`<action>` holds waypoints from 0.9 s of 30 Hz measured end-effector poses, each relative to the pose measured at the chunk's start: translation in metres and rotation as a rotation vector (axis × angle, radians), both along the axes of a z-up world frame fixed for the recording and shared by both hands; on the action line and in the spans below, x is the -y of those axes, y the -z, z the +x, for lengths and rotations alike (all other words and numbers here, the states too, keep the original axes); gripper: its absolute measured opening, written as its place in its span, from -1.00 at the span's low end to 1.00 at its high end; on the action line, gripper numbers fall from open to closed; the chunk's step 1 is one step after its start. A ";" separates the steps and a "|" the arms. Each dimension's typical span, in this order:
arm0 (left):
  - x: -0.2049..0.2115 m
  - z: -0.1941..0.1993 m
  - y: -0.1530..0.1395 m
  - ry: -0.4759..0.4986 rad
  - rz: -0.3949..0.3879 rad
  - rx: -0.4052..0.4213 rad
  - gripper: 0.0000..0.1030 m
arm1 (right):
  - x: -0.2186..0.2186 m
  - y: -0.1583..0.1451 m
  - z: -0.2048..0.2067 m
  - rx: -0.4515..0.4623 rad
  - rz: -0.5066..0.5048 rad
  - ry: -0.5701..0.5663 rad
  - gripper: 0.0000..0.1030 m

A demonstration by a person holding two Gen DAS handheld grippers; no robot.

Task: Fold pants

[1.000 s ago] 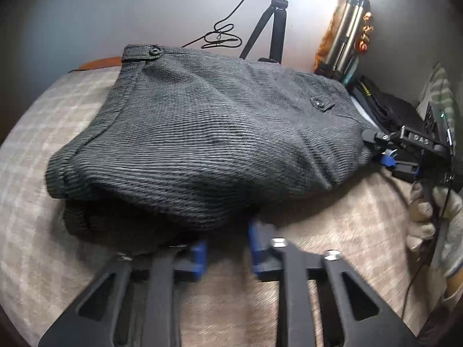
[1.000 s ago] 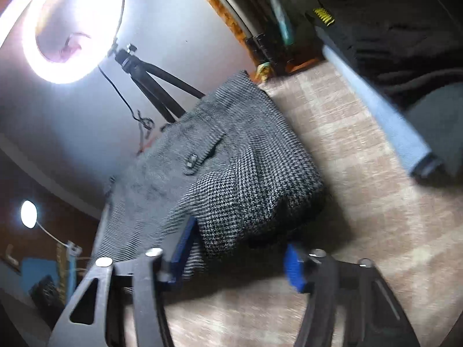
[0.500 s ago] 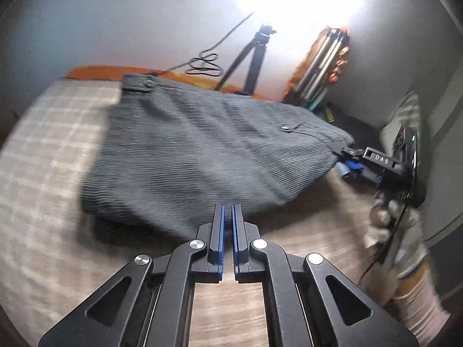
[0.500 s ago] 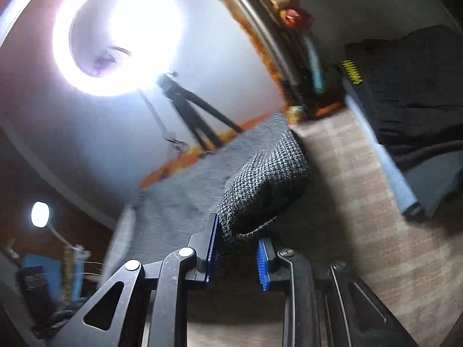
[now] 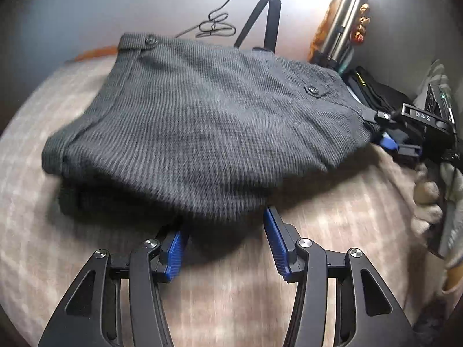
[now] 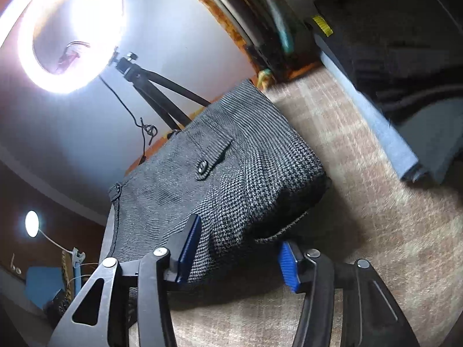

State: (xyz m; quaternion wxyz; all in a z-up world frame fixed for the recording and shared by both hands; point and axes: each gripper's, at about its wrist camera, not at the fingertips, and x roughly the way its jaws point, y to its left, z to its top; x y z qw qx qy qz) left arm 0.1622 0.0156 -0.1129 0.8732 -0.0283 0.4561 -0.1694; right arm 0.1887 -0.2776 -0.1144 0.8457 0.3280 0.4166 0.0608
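The grey checked pants (image 5: 202, 133) lie folded in a thick stack on the beige checked cloth (image 5: 231, 295). My left gripper (image 5: 224, 241) is open at the stack's near edge, its blue pads on either side of the fabric edge, holding nothing. My right gripper (image 6: 237, 248) is open at the stack's right corner, with the pants (image 6: 231, 179) between its pads but not clamped. It also shows in the left wrist view (image 5: 396, 141) at the stack's right end.
A tripod (image 5: 266, 14) with a ring light (image 6: 69, 31) stands behind the pants by the wall. A metal flask (image 5: 341, 34) and folded dark clothes (image 6: 405, 46) lie at the right. A cable (image 5: 214, 26) hangs on the wall.
Both grippers were shut half a second ago, the right one on the pants corner lifted up. Now both are open and the corner lies back down on the stack.
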 end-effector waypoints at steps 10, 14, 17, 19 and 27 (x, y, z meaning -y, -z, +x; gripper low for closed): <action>-0.029 0.006 -0.052 0.037 -0.228 -0.011 -0.85 | -0.004 -0.042 -0.012 0.163 0.066 -0.051 -0.60; -0.043 -0.001 -0.046 0.049 -0.271 -0.070 -0.86 | -0.014 -0.056 -0.017 0.191 0.028 -0.053 -0.63; -0.037 -0.003 -0.024 0.062 -0.264 -0.136 -0.97 | -0.010 -0.035 -0.011 0.077 -0.072 -0.011 -0.64; -0.026 -0.012 -0.009 0.092 -0.173 -0.158 -0.97 | -0.003 -0.016 -0.006 0.002 -0.091 0.008 -0.64; -0.023 -0.035 -0.047 0.118 -0.112 -0.058 -0.76 | 0.017 -0.006 -0.022 0.009 -0.023 0.045 0.08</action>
